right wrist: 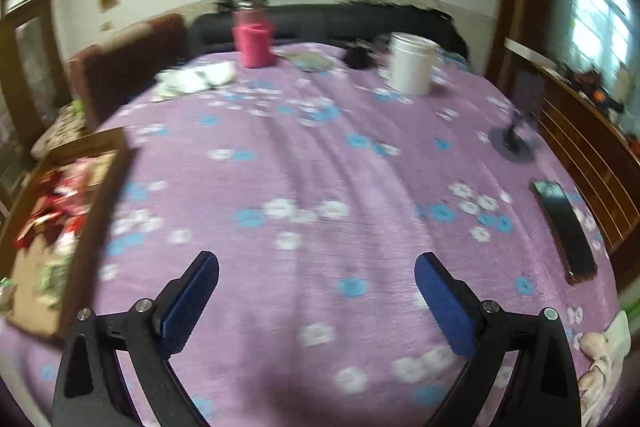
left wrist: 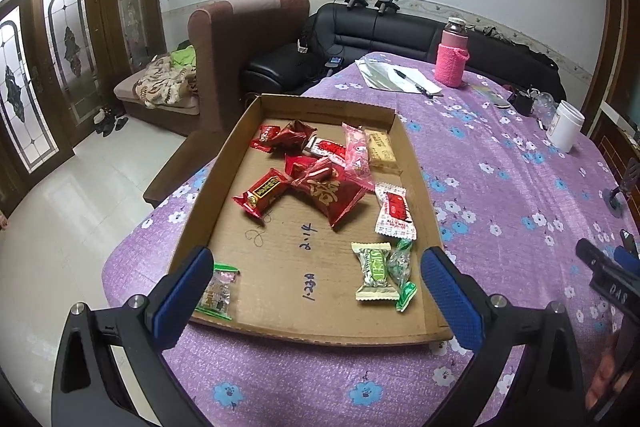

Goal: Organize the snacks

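While both spread wide, left fingers (left wrist: 192, 291) and right fingers (right wrist: 192, 303) hold nothing.

**Snacks lay loose in a shallow tray**

A flat cardboard tray (left wrist: 418, 163) sat on the table's near left part, open on top. Red packets (left wrist: 344, 197) were heaped toward its middle and far end, with a pink packet (left wrist: 356, 151) and a tan bar (left wrist: 382, 147) beside them. A red-and-white packet (left wrist: 394, 213) lay along the right wall. Two green candies (left wrist: 378, 273) rested near the front right, and a clear green-edged packet (left wrist: 218, 291) at the front left.
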A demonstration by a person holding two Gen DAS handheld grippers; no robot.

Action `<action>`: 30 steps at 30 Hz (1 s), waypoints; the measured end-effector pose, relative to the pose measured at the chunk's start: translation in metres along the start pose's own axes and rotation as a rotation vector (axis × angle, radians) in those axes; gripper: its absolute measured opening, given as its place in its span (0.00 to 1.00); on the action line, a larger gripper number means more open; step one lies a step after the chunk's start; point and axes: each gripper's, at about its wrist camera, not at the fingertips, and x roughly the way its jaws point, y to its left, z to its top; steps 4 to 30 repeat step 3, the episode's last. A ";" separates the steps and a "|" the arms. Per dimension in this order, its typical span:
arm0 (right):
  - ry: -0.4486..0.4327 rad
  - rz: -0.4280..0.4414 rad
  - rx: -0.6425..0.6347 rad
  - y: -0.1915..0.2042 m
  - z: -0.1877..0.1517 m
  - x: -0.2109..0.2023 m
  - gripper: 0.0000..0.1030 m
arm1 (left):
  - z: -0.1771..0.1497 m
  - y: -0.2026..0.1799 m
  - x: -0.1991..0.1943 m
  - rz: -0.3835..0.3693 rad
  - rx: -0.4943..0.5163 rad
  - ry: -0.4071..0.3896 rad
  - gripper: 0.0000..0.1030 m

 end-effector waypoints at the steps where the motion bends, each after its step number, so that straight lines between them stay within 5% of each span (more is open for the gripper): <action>1: -0.003 0.016 -0.016 0.009 0.000 -0.002 0.97 | 0.000 0.002 0.000 0.003 -0.008 0.004 1.00; 30: -0.012 0.046 -0.041 0.022 -0.003 -0.006 0.97 | 0.000 0.004 -0.002 0.009 -0.013 -0.001 1.00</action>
